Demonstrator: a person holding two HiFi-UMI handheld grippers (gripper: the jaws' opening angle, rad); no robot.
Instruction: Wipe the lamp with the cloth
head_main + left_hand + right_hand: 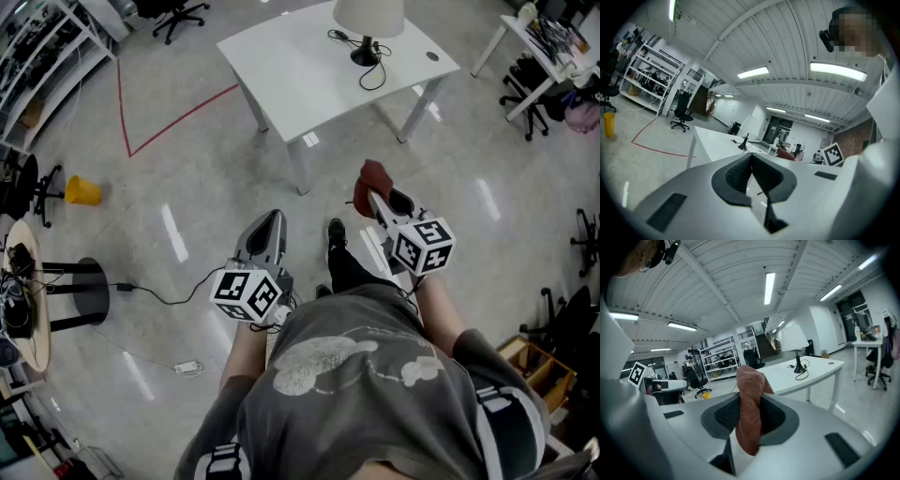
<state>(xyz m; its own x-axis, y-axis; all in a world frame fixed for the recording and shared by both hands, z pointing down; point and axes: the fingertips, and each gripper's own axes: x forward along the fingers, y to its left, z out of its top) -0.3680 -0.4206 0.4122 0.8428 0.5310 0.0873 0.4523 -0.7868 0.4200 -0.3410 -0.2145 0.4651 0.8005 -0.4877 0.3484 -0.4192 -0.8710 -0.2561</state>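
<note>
A lamp [369, 19] with a white shade and black base stands on the white table [300, 75] some way ahead of me; its black cord loops beside the base. The lamp [796, 345] also shows in the right gripper view, and its black stem [745, 141] shows in the left gripper view. My right gripper [373, 192] is shut on a reddish-brown cloth [751, 404], which sticks up between the jaws and shows as a bunch, the cloth [371, 178], in the head view. My left gripper [267, 225] is shut with nothing in it. Both are held well short of the table.
A yellow bin [82, 191] stands on the floor at left, near red floor tape [178, 117]. A black stand [89, 289] with a cable lies left. Office chairs [173, 14], shelving [37, 56] and a second desk [539, 42] ring the room.
</note>
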